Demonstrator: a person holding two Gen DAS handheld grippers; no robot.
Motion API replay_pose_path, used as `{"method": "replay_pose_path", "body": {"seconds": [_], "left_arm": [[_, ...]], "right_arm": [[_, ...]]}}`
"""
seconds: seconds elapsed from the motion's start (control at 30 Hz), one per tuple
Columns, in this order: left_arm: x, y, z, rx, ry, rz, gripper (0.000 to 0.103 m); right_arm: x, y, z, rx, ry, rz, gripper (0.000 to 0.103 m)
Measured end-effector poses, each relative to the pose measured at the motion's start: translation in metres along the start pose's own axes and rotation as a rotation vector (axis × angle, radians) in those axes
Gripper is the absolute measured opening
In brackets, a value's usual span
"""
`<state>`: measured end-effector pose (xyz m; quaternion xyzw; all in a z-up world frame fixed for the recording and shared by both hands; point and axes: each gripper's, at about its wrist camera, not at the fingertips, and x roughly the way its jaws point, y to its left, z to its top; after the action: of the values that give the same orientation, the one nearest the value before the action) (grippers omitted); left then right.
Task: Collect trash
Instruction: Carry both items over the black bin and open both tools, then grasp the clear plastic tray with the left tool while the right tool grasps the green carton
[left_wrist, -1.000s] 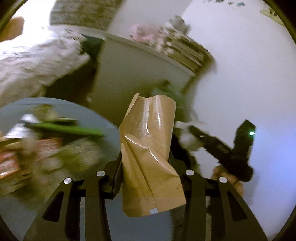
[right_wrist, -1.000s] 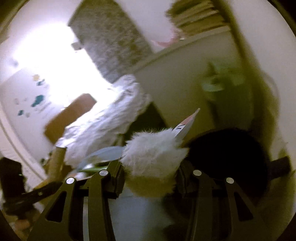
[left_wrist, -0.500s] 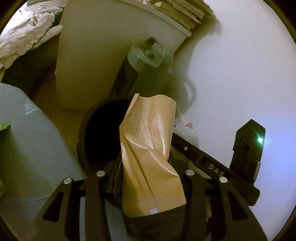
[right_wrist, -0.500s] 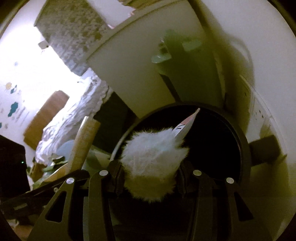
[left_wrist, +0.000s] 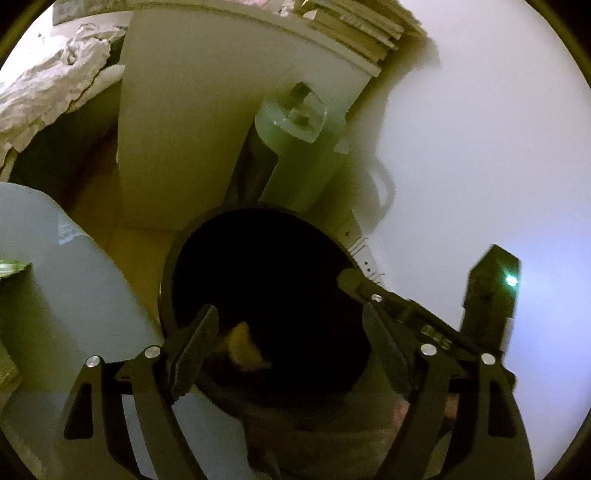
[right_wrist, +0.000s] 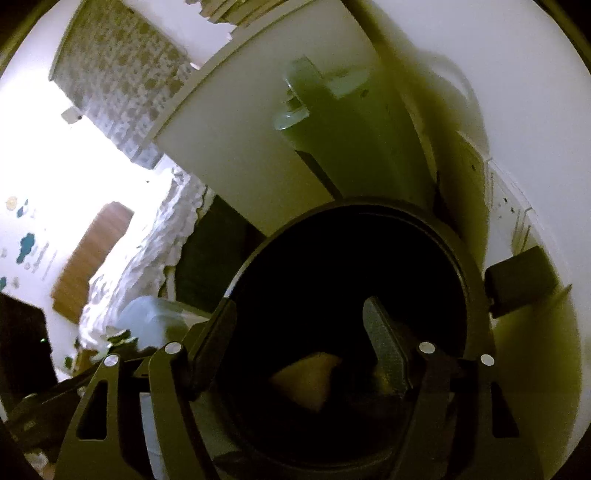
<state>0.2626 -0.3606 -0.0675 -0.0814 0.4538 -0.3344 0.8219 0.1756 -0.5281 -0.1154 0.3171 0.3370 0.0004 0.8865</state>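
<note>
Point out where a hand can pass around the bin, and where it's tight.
Open: straight above the black bin, whose mouth is unobstructed with only a brown wrapper deep inside, and the bare grey table patch at its left. Tight: behind the bin, where the green roll and white cabinet crowd the rim.

A: Any readable text in my two wrist views?

B: Almost none. On my right hand-held gripper (left_wrist: 354, 286), seen from the left wrist, there are pale letters on the arm body, too blurred to read.

A: Labels on the bin (right_wrist: 476, 280) or the brown pouch (right_wrist: 306, 380) in it?

B: None I can read. Pouch is dim, no print legible.
</note>
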Motion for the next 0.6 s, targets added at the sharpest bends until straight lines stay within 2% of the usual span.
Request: {"method": "replay_pose_path", "body": {"seconds": [0.2,0.27,0.37,0.43,0.47,0.6], "left_arm": [[-0.054,0.004,-0.014,0.008,-0.063,0.001,0.08],[-0.079,0.012,-0.021,0.002,-0.094,0.02,0.08],[-0.122,0.028,-0.042,0.013,-0.145,0.063,0.08],[-0.153,0.045,-0.061,0.027,-0.173,0.133,0.08],[-0.165,0.052,-0.069,0.031,-0.18,0.169,0.08],[-0.221,0.098,-0.105,0.004,-0.214,0.348,0.081]], "right_arm": [[-0.004,0.037,-0.008,-0.126,-0.036,0.064,0.071],[-0.006,0.056,-0.013,-0.188,-0.037,0.105,0.071],[-0.012,0.097,-0.027,-0.335,-0.028,0.218,0.071],[-0.017,0.137,-0.046,-0.491,0.004,0.319,0.072],[-0.018,0.152,-0.054,-0.549,0.017,0.346,0.078],[-0.019,0.231,-0.094,-0.873,0.075,0.441,0.087]]}}
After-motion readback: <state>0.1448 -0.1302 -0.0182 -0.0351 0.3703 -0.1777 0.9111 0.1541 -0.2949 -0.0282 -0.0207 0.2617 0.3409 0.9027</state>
